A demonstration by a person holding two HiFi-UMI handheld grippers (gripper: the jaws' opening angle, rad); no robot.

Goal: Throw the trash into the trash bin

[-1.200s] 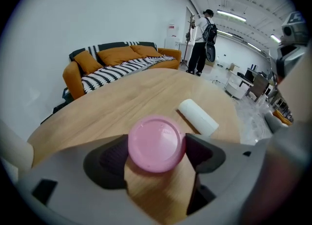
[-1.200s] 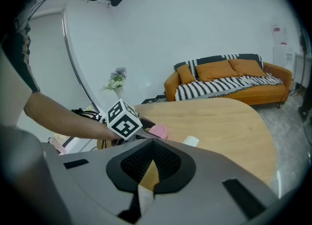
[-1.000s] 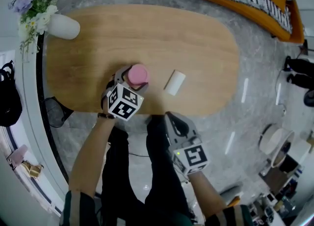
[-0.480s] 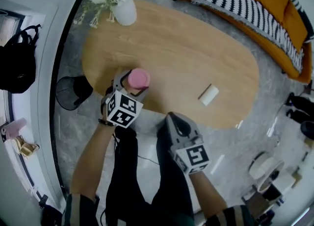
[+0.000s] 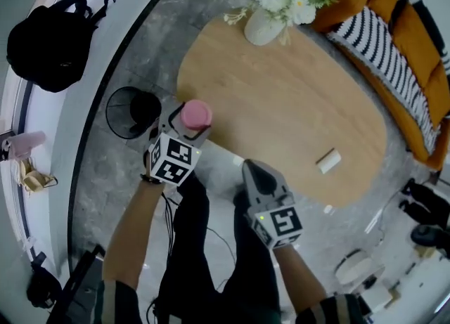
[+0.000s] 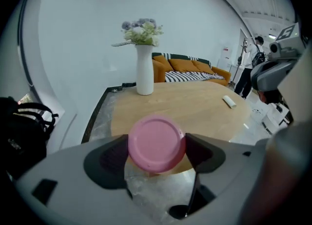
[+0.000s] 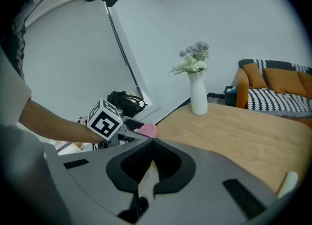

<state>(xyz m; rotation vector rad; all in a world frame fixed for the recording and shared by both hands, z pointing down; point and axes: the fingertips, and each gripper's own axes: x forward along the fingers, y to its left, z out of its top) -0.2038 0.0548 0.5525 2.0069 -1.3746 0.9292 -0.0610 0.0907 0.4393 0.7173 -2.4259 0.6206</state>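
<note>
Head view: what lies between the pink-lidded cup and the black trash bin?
Head view: only bare floor, plus a jaw of the left gripper holding the pink-lidded cup, before the trash bin.

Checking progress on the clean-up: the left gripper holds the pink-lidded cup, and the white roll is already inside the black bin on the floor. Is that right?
Not quite. The left gripper does hold the pink-lidded cup in its jaws, but the white roll is not in the black bin. It lies on the wooden table, near its edge. The head view shows this.
</note>
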